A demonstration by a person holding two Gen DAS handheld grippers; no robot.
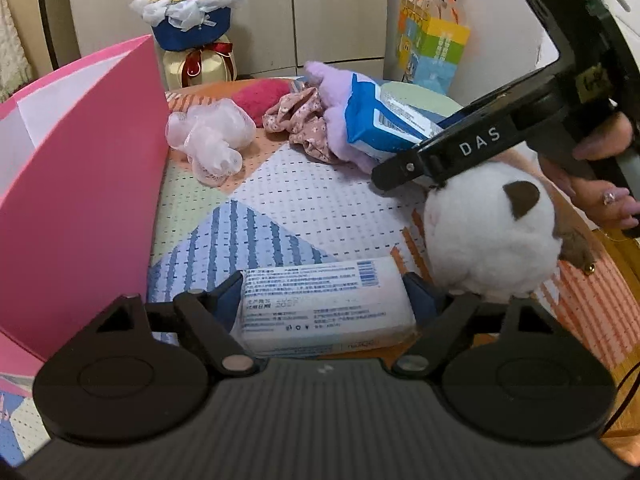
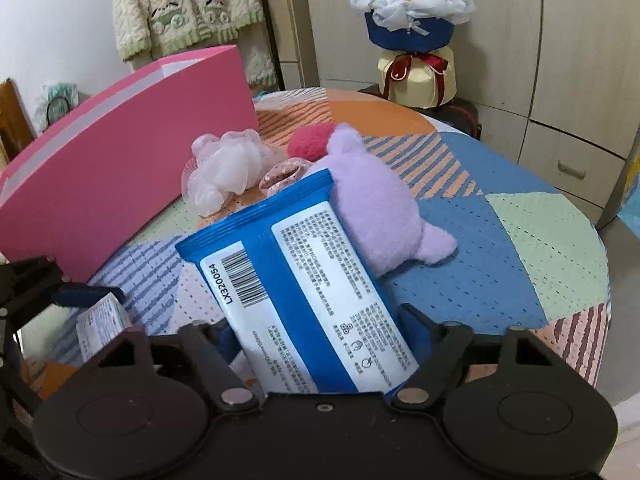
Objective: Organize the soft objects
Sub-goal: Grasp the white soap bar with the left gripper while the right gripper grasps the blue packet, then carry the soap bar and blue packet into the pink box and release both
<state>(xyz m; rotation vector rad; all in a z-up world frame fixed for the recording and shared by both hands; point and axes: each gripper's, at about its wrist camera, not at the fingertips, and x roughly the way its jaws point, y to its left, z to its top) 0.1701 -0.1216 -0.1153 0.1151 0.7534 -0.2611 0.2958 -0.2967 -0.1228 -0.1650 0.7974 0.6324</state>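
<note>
My left gripper point(image 1: 324, 300) is shut on a white tissue pack point(image 1: 324, 308), held low over the patterned table. My right gripper point(image 2: 320, 328) is shut on a blue wipes pack point(image 2: 304, 288); it also shows in the left wrist view point(image 1: 404, 168), above a white plush cat point(image 1: 488, 236). A purple plush point(image 2: 376, 208), a pink mesh bath puff point(image 1: 208, 140), a floral cloth point(image 1: 300, 124) and a red plush point(image 1: 260, 94) lie further back. An open pink box point(image 1: 80, 184) stands at the left.
A flower bouquet point(image 1: 188, 12) stands behind the table point(image 1: 304, 200). A colourful gift bag point(image 1: 432, 52) is at the back right. Cabinet doors line the wall. A knitted garment point(image 2: 180, 8) hangs behind the pink box.
</note>
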